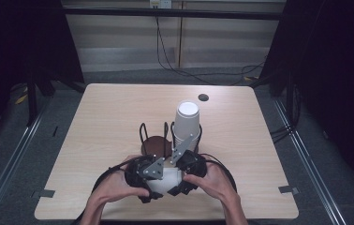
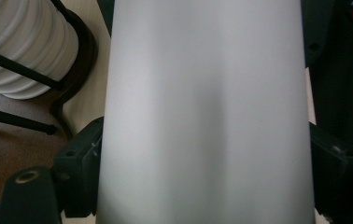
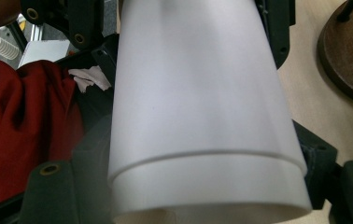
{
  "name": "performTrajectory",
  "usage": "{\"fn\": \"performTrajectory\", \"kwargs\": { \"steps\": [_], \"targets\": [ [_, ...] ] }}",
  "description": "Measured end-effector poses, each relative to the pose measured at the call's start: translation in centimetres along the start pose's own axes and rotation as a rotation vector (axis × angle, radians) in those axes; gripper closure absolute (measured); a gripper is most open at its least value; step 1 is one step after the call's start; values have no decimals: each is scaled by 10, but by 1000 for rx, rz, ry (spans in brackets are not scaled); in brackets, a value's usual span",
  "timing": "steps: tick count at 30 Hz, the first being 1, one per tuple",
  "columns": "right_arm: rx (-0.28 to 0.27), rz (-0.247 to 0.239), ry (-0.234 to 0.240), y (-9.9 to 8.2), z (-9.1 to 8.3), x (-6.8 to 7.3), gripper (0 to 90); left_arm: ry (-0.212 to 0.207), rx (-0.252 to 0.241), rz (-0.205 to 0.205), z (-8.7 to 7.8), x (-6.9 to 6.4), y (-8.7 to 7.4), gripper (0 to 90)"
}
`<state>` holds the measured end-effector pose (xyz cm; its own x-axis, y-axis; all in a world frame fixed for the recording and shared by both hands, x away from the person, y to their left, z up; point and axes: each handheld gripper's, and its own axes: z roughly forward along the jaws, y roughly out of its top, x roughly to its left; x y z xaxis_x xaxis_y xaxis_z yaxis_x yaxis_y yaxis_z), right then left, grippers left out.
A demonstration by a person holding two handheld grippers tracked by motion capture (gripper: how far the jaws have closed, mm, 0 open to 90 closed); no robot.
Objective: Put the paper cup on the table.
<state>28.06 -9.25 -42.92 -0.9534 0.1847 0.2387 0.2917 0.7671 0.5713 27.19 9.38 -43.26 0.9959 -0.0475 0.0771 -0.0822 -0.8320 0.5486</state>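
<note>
A white paper cup (image 1: 168, 179) lies on its side between my two grippers near the table's front edge. The left gripper (image 1: 152, 188) comes at it from the left and the right gripper (image 1: 180, 183) from the right, each in one hand. In the left gripper view the cup wall (image 2: 202, 116) spans the whole gap and both black jaws touch its sides. In the right gripper view the cup (image 3: 198, 93) shows a step where one cup sits nested in another (image 3: 212, 184), and the jaws press on both flanks.
Behind the hands a tall stack of white cups (image 1: 187, 123) stands in a black wire holder with a round brown base (image 1: 154, 144). A dark cable hole (image 1: 203, 97) sits near the far edge. Red cloth (image 3: 20, 135) hangs beside the table.
</note>
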Motion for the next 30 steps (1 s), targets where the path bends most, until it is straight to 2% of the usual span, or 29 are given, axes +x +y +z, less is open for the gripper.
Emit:
{"fn": "performTrajectory", "kwargs": {
  "steps": [3, 6, 8, 11, 16, 23, 28, 30],
  "targets": [
    [-7, 2, -7, -1, -2, -1, 249, 1, -33, -30, 0, 2, -2, 149],
    [-12, 10, -2, -2, -3, -1, 249, -8, -68, -41, 1, 4, -6, 142],
    [-9, 16, -1, -3, -3, -1, 249, -10, -61, -48, 3, 5, -7, 141],
    [-10, 24, 0, -5, -1, -3, 248, -3, -76, -33, 3, 4, -8, 138],
    [-33, 23, 11, -7, -3, -3, 246, -11, -102, -37, 0, 5, -8, 134],
    [-48, 21, 26, -8, -5, -2, 247, -13, -140, -1, -8, 3, -11, 133],
    [-36, 25, 30, -9, -5, -3, 247, -31, -174, -16, -13, 4, -12, 133],
    [-41, 29, 33, -9, -4, -4, 247, -29, -202, -22, -17, 4, -13, 133]
  ]
}}
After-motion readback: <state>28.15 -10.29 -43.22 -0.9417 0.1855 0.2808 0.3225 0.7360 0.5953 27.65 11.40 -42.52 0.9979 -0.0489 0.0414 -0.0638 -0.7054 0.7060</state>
